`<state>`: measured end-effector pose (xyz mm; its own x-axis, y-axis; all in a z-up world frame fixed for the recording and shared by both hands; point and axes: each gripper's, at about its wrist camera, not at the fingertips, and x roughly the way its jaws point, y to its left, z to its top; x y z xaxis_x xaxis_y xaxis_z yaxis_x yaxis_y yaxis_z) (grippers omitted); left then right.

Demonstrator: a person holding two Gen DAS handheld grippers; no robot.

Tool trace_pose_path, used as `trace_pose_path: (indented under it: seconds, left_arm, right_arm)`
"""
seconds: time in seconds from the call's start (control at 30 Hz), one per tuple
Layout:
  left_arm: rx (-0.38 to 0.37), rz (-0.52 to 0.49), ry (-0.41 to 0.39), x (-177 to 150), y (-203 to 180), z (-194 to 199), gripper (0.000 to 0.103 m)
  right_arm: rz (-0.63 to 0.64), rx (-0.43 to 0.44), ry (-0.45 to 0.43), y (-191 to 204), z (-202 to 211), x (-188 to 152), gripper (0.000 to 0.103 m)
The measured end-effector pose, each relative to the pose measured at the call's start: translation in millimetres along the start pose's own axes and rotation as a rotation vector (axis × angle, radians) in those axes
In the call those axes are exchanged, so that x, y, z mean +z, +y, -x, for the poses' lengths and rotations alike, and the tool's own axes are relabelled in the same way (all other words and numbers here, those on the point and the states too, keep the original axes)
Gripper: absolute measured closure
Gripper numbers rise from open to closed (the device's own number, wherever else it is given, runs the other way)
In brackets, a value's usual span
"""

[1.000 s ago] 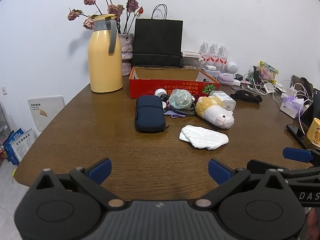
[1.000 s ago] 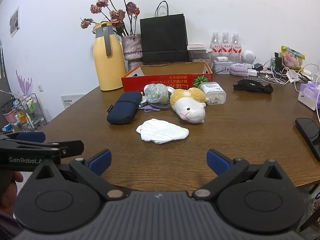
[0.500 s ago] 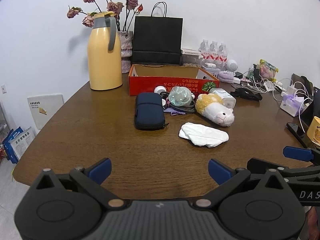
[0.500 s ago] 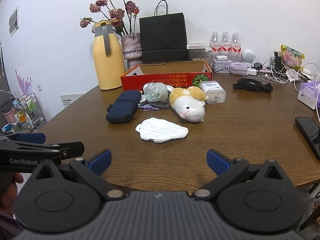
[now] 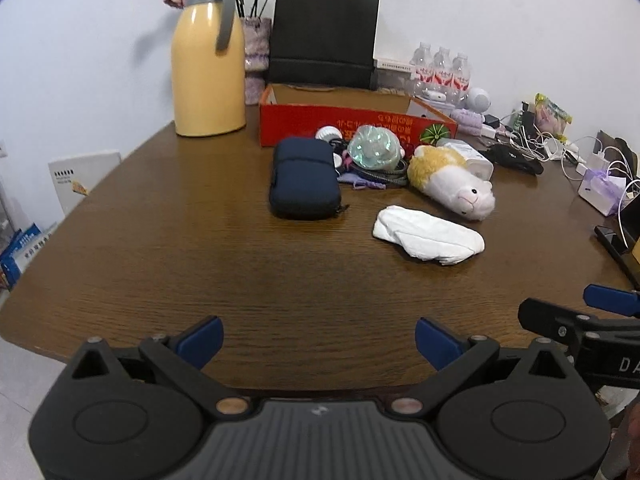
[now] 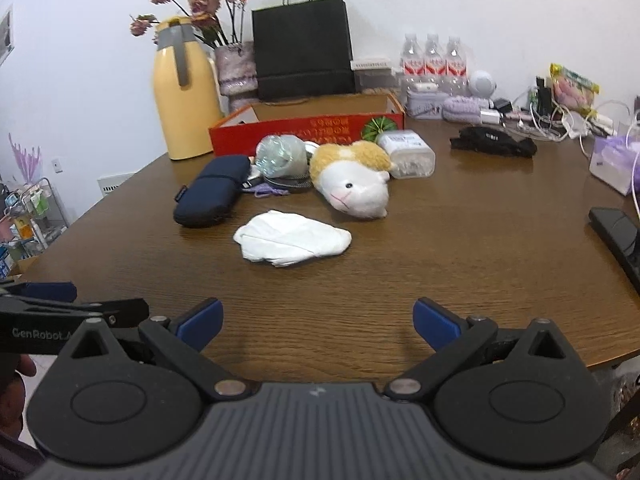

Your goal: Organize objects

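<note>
White cloth (image 6: pixel 292 239) lies ahead of both open tongs (image 6: pixel 316 326).

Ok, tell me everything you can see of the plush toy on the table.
The plush toy is a soft hamster-like animal, white face and belly, tan-yellow back, dark bead eyes, pink nose. It lies on the wooden table, face toward the cameras, behind the white cloth and apart from it. A clear plastic container appears to touch its back.

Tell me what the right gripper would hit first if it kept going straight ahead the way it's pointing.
Probably the white cloth: it lies centred ahead of the open right gripper, with bare table between. Depth is uncertain.
</note>
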<state>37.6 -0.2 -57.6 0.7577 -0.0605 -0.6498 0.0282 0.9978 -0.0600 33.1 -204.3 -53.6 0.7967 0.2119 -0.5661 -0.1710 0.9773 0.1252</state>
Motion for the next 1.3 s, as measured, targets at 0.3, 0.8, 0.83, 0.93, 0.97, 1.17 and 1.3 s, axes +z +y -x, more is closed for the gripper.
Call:
trace_pose_path:
  seconds: [0.3, 0.8, 0.83, 0.93, 0.97, 1.17, 1.3]
  left_arm:
    - [-0.012, -0.010, -0.063, 5.8, 1.7, 2.2, 0.000]
    - [-0.035, -0.032, -0.172, 4.5, -2.8, 20.5, 0.001]
    - [-0.035, -0.031, -0.174, 7.7, -2.3, 17.4, 0.000]
    - [-0.009, -0.027, -0.184, 22.4, 0.5, 3.8, 0.000]
    - [-0.001, -0.028, -0.191, 28.3, 1.4, -2.0, 0.000]
    - [0.049, -0.050, -0.170, 81.5, 7.3, -67.7, 0.002]
    - [0.029, -0.063, -0.134, 108.8, 11.5, -119.0, 0.011]
  right_arm:
    - [-0.008, -0.005, 0.000, -0.9, -4.5, 4.5, 0.000]
    - [0.019, -0.023, -0.092, -9.0, 14.3, 8.2, 0.000]
    - [0.002, -0.026, -0.112, -11.5, 14.5, 9.6, 0.000]
    - [-0.043, 0.001, -0.137, -21.3, 4.3, 17.8, 0.000]
    - [-0.042, -0.006, -0.135, -22.5, -2.6, 21.1, 0.000]
    - [0.114, -0.054, -0.166, -28.4, -49.3, 61.6, 0.000]
    - [0.108, -0.131, -0.187, -57.1, -89.1, 108.0, 0.000]
